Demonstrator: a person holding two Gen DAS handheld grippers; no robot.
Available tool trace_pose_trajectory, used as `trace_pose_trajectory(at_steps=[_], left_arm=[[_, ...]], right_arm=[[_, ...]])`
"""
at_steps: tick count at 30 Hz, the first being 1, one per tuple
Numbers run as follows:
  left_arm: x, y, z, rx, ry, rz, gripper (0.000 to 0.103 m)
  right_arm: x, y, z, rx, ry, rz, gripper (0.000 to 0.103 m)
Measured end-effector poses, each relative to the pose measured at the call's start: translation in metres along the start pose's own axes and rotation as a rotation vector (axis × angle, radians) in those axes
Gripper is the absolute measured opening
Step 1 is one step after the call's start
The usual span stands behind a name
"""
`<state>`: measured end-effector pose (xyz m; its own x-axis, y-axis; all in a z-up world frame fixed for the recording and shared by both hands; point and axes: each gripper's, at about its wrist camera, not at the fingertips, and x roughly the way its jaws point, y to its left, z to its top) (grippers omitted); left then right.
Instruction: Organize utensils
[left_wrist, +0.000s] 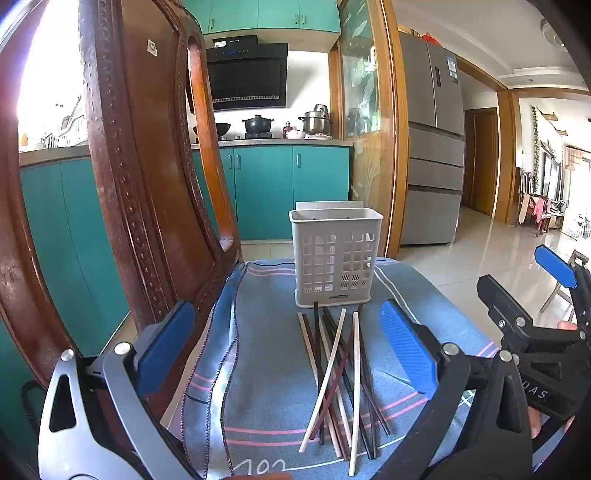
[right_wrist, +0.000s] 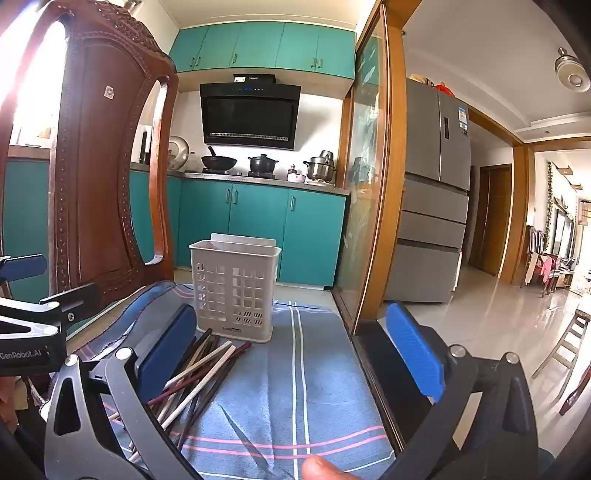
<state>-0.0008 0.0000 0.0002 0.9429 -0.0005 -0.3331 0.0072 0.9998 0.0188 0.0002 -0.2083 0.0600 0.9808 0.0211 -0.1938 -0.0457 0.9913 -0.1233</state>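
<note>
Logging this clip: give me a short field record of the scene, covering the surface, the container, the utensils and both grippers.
surface: blue striped cloth
container: white slotted holder, upright at the cloth's far end, looks empty
utensils: loose chopsticks, light and dark, crossed in a pile in front of the holder
left gripper: open, holding nothing
right gripper: open, holding nothing
progress: none in the holder yet

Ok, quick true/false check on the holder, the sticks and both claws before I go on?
1. The white slotted plastic utensil holder stands upright on the blue striped cloth. True.
2. Some chopsticks are already in the holder. False: the loose pile of dark and pale chopsticks lies on the cloth in front of it.
3. The left claw is open, holding nothing. True.
4. The right claw grips a chopstick. False: open and empty.
5. A carved wooden chair back stands left of the holder. True.
</note>
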Motion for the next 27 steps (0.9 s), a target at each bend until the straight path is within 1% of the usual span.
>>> trace_pose_trajectory(at_steps=[9,12,18,23,27], left_arm=[[-0.0009,0.0015,0.0001,-0.003,0.012,-0.001,0.100],[-0.0002,-0.0003,0.0000,0.002,0.014,-0.001,0.100],[0.0032,-0.0004,-0.0013,0.003,0.014,0.001,0.100],[0.0009,0.0001,-0.0060,0.001,0.011,0.000,0.100],[0.0005,-0.0011,-0.0030,0.004,0.016,0.000,0.100]], right_arm=[[0.0008,0.0009,0.0003,-0.007,0.001,-0.002,0.100],[-0.0015,0.0089,-0.0045,-0.006,0.003,-0.001,0.100],[0.0030,0.0066,-0.0059,-0.006,0.009,0.001,0.100],[-0.0012,0.0047,-0.0025,-0.005,0.008,0.001,0.100],[0.0049,0.0050,-0.0046,-0.004,0.013,0.008,0.100]])
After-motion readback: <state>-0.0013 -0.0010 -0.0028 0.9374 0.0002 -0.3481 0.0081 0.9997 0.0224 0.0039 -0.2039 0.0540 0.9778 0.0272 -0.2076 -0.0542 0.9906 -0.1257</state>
